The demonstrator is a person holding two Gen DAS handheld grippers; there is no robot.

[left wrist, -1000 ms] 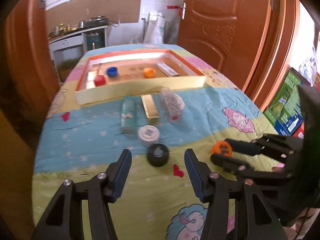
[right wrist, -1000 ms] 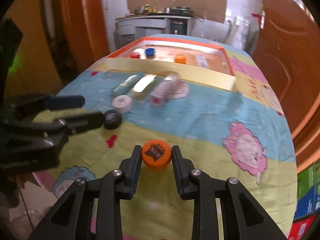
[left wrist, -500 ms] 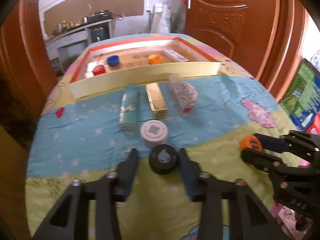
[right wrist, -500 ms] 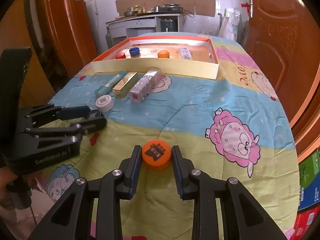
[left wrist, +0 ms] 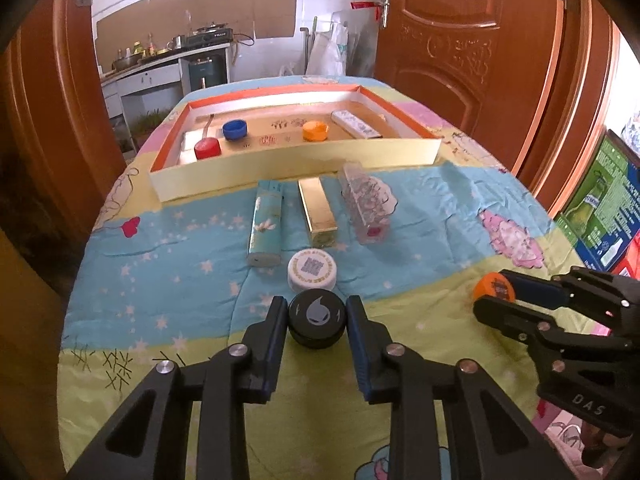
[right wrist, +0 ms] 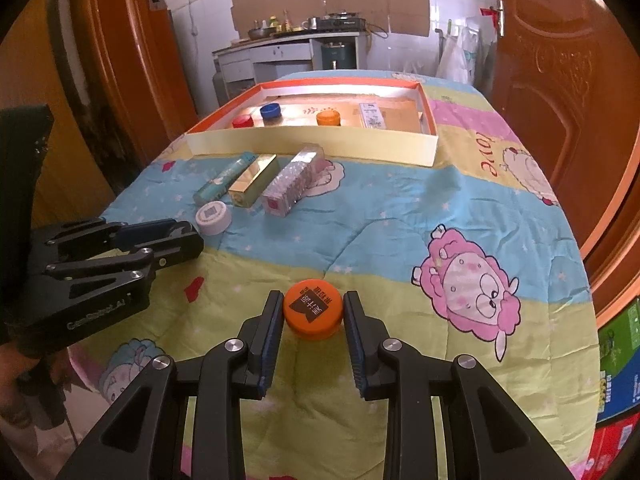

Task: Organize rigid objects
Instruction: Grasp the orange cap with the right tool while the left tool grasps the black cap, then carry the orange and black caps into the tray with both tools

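In tray (left wrist: 304,162): red cap (left wrist: 207,148), blue cap (left wrist: 235,129), orange cap (left wrist: 315,131), flat packet (left wrist: 356,124).

Both wrist views look low across the bedspread (left wrist: 420,216) toward the tray (right wrist: 312,142).

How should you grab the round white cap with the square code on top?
Pinch the round white cap across its short curved side wall, coming down from above. It lies flat on the blanket, and the black cap crowds its near side.
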